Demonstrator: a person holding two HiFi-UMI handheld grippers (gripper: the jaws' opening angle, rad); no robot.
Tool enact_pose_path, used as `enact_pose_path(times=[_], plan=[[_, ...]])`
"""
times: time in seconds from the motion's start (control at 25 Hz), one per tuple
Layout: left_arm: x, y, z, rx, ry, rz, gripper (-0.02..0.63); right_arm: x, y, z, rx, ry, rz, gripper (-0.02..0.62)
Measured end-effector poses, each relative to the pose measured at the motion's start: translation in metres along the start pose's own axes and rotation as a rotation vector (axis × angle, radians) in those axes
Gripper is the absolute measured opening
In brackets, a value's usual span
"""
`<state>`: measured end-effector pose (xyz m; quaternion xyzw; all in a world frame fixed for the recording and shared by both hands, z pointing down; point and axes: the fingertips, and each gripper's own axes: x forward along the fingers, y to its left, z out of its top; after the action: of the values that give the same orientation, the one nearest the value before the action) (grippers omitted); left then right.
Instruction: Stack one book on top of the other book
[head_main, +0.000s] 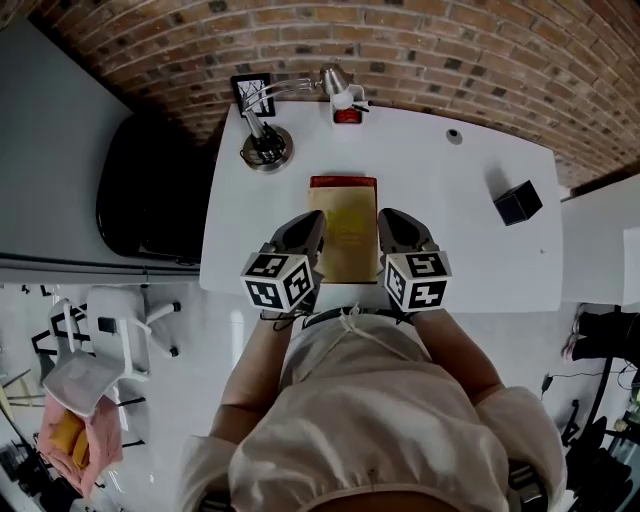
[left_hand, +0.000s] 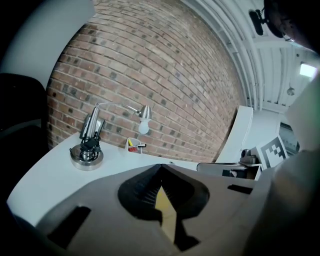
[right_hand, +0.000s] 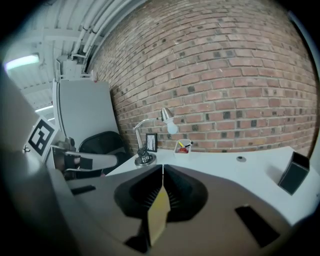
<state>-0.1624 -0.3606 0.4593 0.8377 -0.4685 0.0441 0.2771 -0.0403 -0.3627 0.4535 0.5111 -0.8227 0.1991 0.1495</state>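
Book pinched by left tool, right tool (both clenched); tray holds pens.

Your white table backs onto a brick wall; at its far edge stand a desk lamp, a framed card and a small white tray; a black box lies to your right, a black chair off the table's left.

Two grippers showed, the left gripper and the right gripper, with one tan book; whether the red edge past it was a second was unclear. The table bore one lamp, one picture frame, one pen tray and one black box.
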Motion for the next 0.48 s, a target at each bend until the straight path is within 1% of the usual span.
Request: enact_pose_path(times=[0.12,0.2,0.32,0.4,0.48], plan=[[-0.004,-0.007,0.019,0.042,-0.06,-0.006,0.017,-0.005,0.004,0.018,-0.049,-0.054,-0.005,0.029],[-0.007,-0.014,0.036,0.108,-0.112,-0.001,0.018,-0.009,0.005,0.03,-0.069,-0.099,-0.011,0.028],[-0.01,-0.023,0.058,0.239,-0.182,0.022,0.018,-0.015,0.004,0.047,-0.087,-0.17,-0.028,0.028],[-0.012,-0.029,0.071,0.292,-0.229,0.036,0.018,-0.02,0.001,0.057,-0.095,-0.214,-0.042,0.028],[-0.014,-0.032,0.082,0.326,-0.275,0.048,0.018,-0.023,-0.001,0.066,-0.102,-0.253,-0.049,0.028]])
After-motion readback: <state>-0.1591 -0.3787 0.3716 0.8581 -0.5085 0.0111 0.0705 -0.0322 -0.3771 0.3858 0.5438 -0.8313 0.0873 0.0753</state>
